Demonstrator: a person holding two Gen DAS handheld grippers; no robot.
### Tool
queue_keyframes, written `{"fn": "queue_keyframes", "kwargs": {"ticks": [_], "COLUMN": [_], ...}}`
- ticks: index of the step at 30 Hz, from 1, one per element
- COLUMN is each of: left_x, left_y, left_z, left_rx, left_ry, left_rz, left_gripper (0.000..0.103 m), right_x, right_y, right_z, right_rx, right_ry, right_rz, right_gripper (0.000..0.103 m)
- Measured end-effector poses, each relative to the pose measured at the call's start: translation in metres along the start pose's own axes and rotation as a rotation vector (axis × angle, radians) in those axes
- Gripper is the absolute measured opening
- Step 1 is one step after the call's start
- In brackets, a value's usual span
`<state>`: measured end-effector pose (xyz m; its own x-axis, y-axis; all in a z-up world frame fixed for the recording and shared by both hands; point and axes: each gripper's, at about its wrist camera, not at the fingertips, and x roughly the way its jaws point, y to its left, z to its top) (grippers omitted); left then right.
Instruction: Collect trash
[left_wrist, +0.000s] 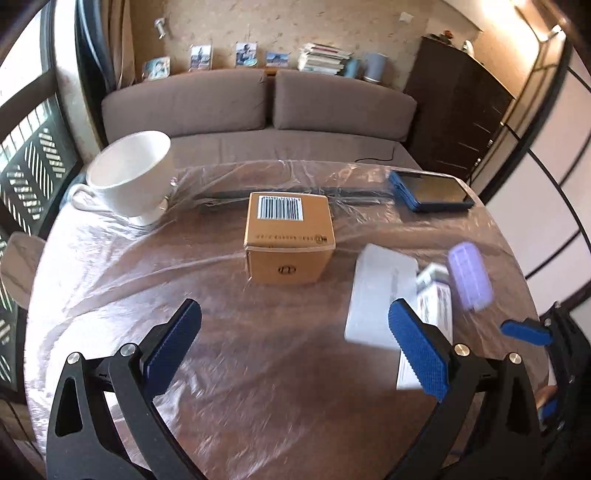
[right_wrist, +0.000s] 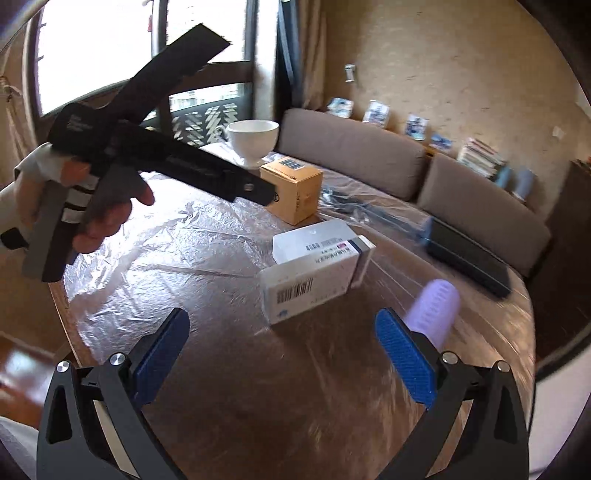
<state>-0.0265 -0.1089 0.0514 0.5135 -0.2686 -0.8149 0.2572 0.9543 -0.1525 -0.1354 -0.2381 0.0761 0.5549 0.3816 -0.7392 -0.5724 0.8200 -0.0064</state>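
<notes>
A brown cardboard box (left_wrist: 290, 236) (right_wrist: 291, 192) with a barcode stands mid-table. Right of it lies a white barcoded carton (left_wrist: 380, 295) (right_wrist: 314, 273). A blurred lilac ribbed cylinder (left_wrist: 469, 275) (right_wrist: 434, 310) sits beside that carton. My left gripper (left_wrist: 295, 343) is open and empty, short of the brown box. My right gripper (right_wrist: 284, 347) is also open and empty, just before the white carton, with the lilac cylinder by its right finger. In the left wrist view one blue fingertip (left_wrist: 524, 330) of the right gripper shows at the far right.
Clear plastic film covers the round wooden table (left_wrist: 258, 387). A white cup (left_wrist: 129, 177) (right_wrist: 253, 142) stands at its far left, a blue-cased device (left_wrist: 432, 190) (right_wrist: 465, 258) at far right. A brown sofa (left_wrist: 258, 99) lies behind. A hand (right_wrist: 99, 221) grips the left tool.
</notes>
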Motion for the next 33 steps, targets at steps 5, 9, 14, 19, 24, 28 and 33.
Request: {"fn": "queue_keyframes", "kwargs": {"ticks": [5, 9, 14, 19, 24, 28, 33], "left_x": [0.019, 0.035, 0.045, 0.054, 0.060, 0.061, 0.062], "left_y": [-0.003, -0.005, -0.003, -0.002, -0.002, 0.001, 0.007], "left_z": [0.013, 0.023, 0.030, 0.032, 0.032, 0.032, 0.030], "left_rx": [-0.030, -0.033, -0.037, -0.014, -0.009, -0.020, -0.031], "left_ry": [-0.004, -0.001, 0.007, 0.010, 0.006, 0.011, 0.030], "left_rz": [-0.004, 0.008, 0.005, 0.014, 0.026, 0.026, 0.014], "left_gripper": [0.102, 0.102, 0.102, 0.102, 0.101, 0.087, 0.061], "right_x": [0.023, 0.033, 0.048, 0.056, 0.059, 0.066, 0.061], "right_y": [-0.022, -0.036, -0.043, -0.034, -0.027, -0.020, -0.022], "right_z": [0.009, 0.017, 0.023, 0.024, 0.025, 0.023, 0.022], "right_rx": [0.009, 0.030, 0.018, -0.062, -0.122, -0.169, -0.121], "right_ry": [0.002, -0.003, 0.016, 0.037, 0.054, 0.089, 0.091], "right_rz": [0.076, 0.174, 0.207, 0.186, 0.159, 0.118, 0.159], "right_gripper": [0.099, 0.099, 0.099, 0.099, 0.099, 0.096, 0.093]}}
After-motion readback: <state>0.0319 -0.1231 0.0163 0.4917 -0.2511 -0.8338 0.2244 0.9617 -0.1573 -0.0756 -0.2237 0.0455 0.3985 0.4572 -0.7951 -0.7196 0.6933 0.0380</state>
